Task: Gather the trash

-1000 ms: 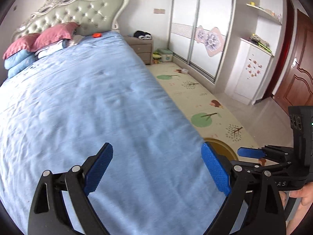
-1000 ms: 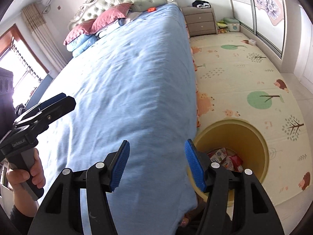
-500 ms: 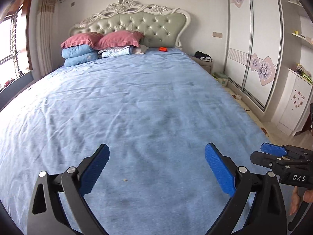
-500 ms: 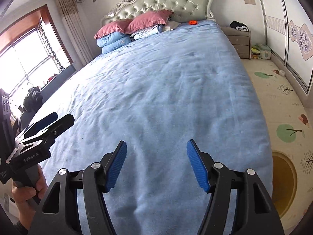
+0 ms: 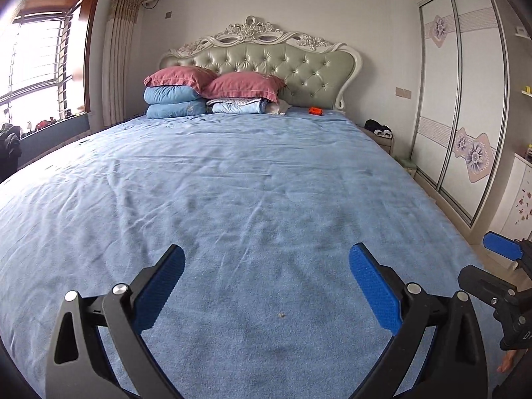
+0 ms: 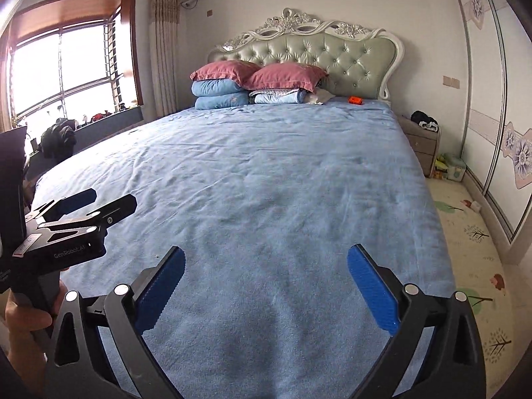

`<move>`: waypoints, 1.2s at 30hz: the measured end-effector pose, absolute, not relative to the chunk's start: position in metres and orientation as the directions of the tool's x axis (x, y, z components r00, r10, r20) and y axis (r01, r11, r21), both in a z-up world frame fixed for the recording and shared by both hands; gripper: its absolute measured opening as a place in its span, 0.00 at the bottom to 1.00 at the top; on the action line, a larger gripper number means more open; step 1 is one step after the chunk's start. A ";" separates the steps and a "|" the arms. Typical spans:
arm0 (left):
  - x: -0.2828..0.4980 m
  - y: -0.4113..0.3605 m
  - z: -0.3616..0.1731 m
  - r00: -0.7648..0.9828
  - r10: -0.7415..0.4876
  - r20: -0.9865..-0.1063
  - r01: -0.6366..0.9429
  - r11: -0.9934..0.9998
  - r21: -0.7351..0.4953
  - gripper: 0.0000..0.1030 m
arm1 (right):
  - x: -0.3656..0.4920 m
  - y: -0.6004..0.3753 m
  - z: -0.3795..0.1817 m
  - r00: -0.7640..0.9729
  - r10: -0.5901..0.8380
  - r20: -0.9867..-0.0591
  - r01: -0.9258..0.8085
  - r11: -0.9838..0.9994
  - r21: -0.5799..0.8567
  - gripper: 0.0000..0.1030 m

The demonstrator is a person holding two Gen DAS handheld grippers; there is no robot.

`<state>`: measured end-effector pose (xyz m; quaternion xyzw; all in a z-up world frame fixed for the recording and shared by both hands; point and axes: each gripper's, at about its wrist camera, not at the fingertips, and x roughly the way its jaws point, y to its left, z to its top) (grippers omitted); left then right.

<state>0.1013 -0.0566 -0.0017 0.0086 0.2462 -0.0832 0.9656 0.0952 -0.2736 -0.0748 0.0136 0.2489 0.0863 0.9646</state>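
A small orange object (image 5: 315,110) lies at the far end of the blue bed (image 5: 232,183) near the headboard; it also shows in the right wrist view (image 6: 355,100). A tiny crumb (image 5: 281,315) lies on the sheet between the left fingers. My left gripper (image 5: 266,286) is open and empty above the bed's foot. My right gripper (image 6: 266,286) is open and empty beside it. The right gripper's tip shows in the left wrist view (image 5: 502,249); the left gripper shows in the right wrist view (image 6: 79,212). The trash bin is out of view.
Pink and blue pillows (image 5: 206,91) are stacked by the tufted headboard (image 5: 292,63). A nightstand (image 6: 422,139) and sliding wardrobe (image 5: 465,99) stand to the right. A patterned floor mat (image 6: 472,249) runs along the bed. A window (image 6: 66,69) is on the left.
Both grippers have swung up and left from the bin and floor mat to face the headboard across the bed. The right gripper has opened wider. The yellow bin has left view.
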 end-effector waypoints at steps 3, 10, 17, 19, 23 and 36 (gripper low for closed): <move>0.103 -0.058 -0.007 0.861 -0.158 -0.484 0.167 0.986 -0.025 0.96 | 0.096 -0.275 -0.080 0.858 0.170 -0.485 -0.156 0.985 0.069 0.92; 0.101 -0.066 -0.015 0.858 -0.141 -0.493 0.170 0.985 0.015 0.96 | 0.088 -0.283 -0.089 0.873 0.158 -0.462 -0.128 0.987 0.095 0.92; 0.093 -0.062 -0.019 0.878 -0.130 -0.461 0.149 0.989 0.005 0.96 | 0.074 -0.284 -0.086 0.906 0.129 -0.403 -0.110 0.992 0.070 0.92; 0.092 -0.061 -0.018 0.880 -0.133 -0.456 0.149 0.989 0.000 0.96 | 0.073 -0.282 -0.086 0.908 0.125 -0.400 -0.111 0.992 0.057 0.92; 0.090 -0.060 -0.018 0.883 -0.132 -0.449 0.146 0.989 -0.004 0.96 | 0.072 -0.276 -0.087 0.908 0.133 -0.397 -0.129 0.991 0.036 0.92; 0.089 -0.060 -0.017 0.891 -0.130 -0.435 0.146 0.989 0.002 0.96 | 0.071 -0.280 -0.088 0.909 0.130 -0.397 -0.116 0.992 0.058 0.92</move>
